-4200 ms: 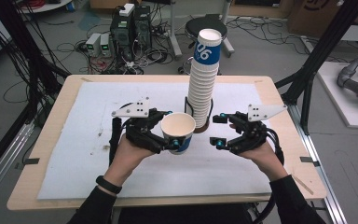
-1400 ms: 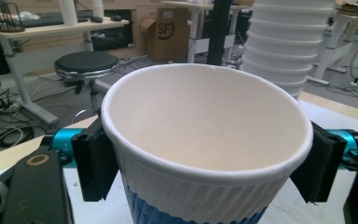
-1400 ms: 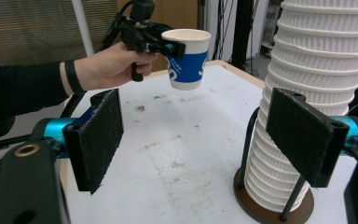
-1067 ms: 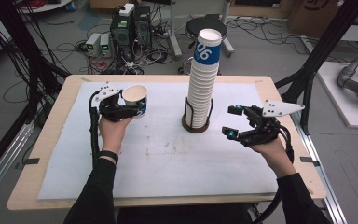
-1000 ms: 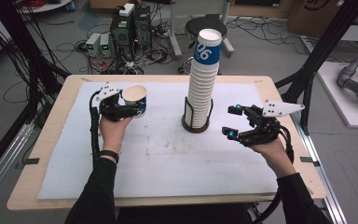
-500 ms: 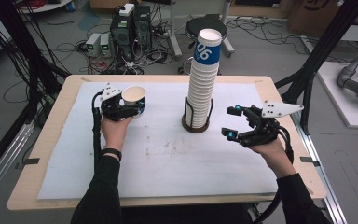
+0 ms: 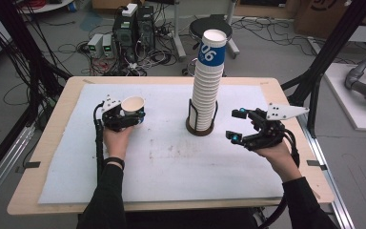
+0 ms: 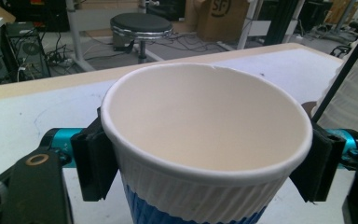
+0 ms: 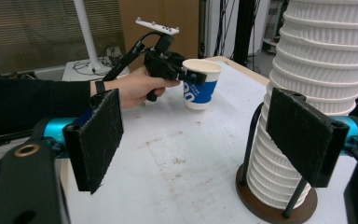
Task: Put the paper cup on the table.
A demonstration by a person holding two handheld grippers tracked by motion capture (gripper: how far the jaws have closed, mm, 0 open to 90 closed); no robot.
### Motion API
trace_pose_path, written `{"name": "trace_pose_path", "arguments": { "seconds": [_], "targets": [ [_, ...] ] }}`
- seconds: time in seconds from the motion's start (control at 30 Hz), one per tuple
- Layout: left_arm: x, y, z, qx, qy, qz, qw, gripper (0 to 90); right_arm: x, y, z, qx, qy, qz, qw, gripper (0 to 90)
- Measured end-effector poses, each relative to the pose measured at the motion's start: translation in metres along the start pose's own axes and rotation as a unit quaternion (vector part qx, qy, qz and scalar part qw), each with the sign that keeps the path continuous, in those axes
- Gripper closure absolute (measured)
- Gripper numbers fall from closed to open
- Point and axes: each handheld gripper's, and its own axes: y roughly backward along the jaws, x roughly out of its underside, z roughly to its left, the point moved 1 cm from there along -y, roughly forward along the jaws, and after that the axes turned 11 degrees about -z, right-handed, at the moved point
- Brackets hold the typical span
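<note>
A white mat covers the wooden table [image 7: 66, 102], with cables and computer cases on the floor beyond. From above, my left claw [image 7: 124, 114] is clamped on a single paper cup [image 7: 133, 109], upright, mouth up, over the mat's far left; whether its base touches down I cannot tell. My right claw [image 7: 236, 125] hangs with its jaws apart and nothing between them, just right of the cup stack [image 7: 206, 81] in its wire holder [image 7: 200, 121]. Along my left claw, the cup [image 8: 205, 144] sits squarely between both pads, its bottom cut off. Along my right claw [image 9: 209, 140], the stack [image 9: 317, 93] lies close ahead to the right, nearer this hand; the held cup [image 9: 200, 91] stands well apart beyond.
</note>
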Motion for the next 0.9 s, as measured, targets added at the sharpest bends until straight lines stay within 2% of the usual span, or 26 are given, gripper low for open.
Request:
{"name": "trace_pose_path", "arguments": {
  "seconds": [0.2,0.63,0.73,0.9],
  "targets": [
    [0.0024,-0.0018,0.0001,0.0,0.0,0.002,1.0,20.1,0.0005,0.0,0.0001,0.001,-0.002,0.001,1.0,19.1],
    [0.0059,-0.0017,-0.0021,0.003,-0.001,0.028,0.9996,16.2,0.0,0.001,-0.0004,0.003,0.001,-0.003,1.0,19.1],
    [0.0086,-0.0007,-0.0032,-0.001,-0.002,0.041,0.9992,15.2,0.0002,0.0005,-0.0003,0.003,-0.001,-0.001,1.0,19.1],
    [0.0104,0.0008,-0.004,-0.013,0.009,0.055,0.9984,8.6,0.0004,-0.0005,-0.0005,0.003,0.003,-0.003,1.0,19.1]
  ]
}}
